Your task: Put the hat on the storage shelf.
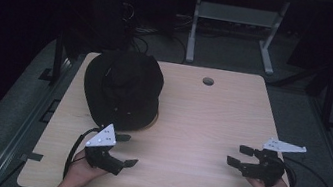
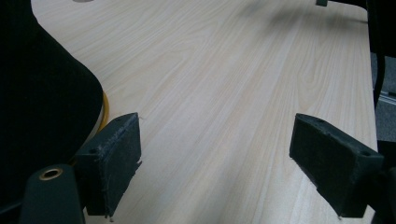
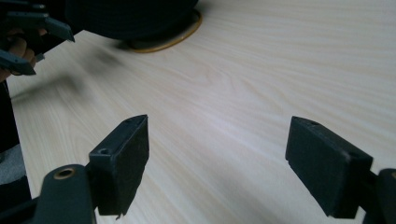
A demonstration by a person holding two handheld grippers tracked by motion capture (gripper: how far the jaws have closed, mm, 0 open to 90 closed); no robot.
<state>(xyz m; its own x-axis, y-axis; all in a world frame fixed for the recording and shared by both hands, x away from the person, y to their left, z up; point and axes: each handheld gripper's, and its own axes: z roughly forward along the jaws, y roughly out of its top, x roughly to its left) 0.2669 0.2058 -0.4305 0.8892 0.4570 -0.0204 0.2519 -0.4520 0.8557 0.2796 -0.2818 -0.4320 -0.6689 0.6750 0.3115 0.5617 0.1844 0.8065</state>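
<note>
A black brimmed hat lies on the wooden table at the back left, with a thin yellow-orange edge showing under its brim. My left gripper hovers open just in front of the hat, near the table's front left; the hat's brim is close beside its left jaw. My right gripper is open over the front right of the table, nothing between its jaws, which point toward the hat. In the right gripper view the left gripper appears at the upper left.
A round cable hole sits near the table's back edge. Behind the table stands a white desk frame on grey floor. Cables trail from both grippers off the front and right edges. Bare wood spans the middle between the grippers.
</note>
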